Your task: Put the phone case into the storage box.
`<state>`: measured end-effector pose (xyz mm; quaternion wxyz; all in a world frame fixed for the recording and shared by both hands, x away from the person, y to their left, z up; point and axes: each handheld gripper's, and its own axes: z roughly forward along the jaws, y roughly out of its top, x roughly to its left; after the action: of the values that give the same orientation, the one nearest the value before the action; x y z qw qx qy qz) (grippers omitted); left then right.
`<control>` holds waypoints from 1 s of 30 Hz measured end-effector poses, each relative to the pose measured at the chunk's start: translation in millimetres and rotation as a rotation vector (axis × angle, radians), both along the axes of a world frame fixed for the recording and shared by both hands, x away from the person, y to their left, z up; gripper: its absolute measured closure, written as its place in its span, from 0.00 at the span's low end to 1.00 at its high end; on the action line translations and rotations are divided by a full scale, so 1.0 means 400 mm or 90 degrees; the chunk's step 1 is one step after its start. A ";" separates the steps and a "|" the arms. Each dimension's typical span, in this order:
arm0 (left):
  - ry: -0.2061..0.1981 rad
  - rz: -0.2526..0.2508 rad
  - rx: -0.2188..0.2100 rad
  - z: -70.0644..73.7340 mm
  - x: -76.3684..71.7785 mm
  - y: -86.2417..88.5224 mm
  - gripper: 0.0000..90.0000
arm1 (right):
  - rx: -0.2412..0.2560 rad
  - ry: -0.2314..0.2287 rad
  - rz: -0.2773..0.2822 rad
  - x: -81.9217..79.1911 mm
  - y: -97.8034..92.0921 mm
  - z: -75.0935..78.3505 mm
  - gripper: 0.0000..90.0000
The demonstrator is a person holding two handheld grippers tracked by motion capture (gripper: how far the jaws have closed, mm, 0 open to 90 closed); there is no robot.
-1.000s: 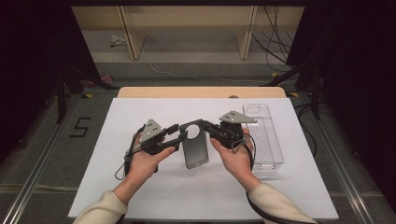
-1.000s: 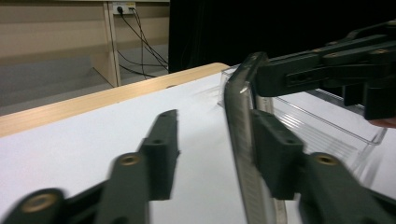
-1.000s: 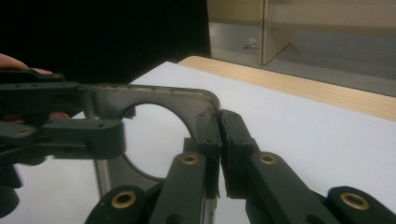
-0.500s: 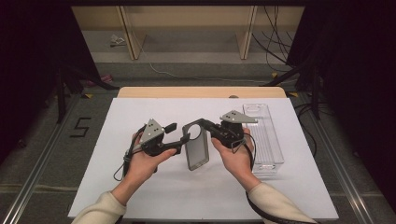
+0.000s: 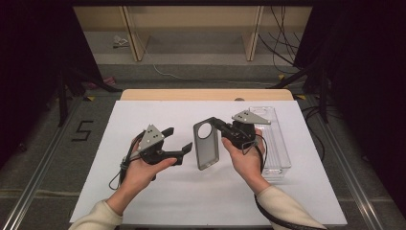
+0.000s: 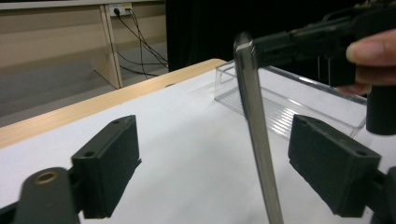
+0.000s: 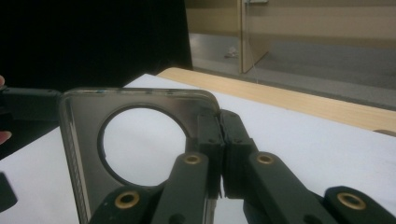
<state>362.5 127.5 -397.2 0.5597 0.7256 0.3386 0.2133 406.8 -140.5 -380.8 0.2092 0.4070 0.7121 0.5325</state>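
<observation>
Nearest the person, the left gripper point(image 5: 178, 143) hovered over the white-covered surface point(image 5: 158, 201), its two black padded fingers point(image 6: 109, 161) spread wide apart and holding nothing. In the left gripper view, the smoky translucent phone case with a round camera cutout point(image 6: 257, 130) stood edge-on between those spread fingers, without touching either of them.

A little farther on, the right gripper point(image 5: 216, 123) had its fingers point(image 7: 210, 140) pressed together on the top corner of the case point(image 5: 207, 144), just beside the round cutout. The case hung from that pinch above the surface, near the middle of it, upright with its long side running down toward the person and its open face turned to the left gripper.

Beyond the right hand point(image 5: 246, 160), a clear rectangular plastic tray point(image 5: 277, 143) lay flat near the surface's right edge. Farther back ran the surface's bare wooden rim point(image 5: 206, 94).
</observation>
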 end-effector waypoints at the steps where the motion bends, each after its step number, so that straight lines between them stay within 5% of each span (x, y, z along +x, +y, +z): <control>1: 0.002 0.001 0.003 -0.002 -0.002 0.004 0.17 | 0.001 0.000 -0.001 0.000 -0.001 0.001 0.99; 30: 0.019 -0.011 0.061 -0.046 -0.028 0.075 0.06 | 0.013 -0.019 -0.023 0.008 -0.034 0.031 0.99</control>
<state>351.5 157.5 -415.6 0.5210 0.7575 0.3304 0.2137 409.8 -154.1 -368.4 0.2249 0.4138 0.6959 0.5421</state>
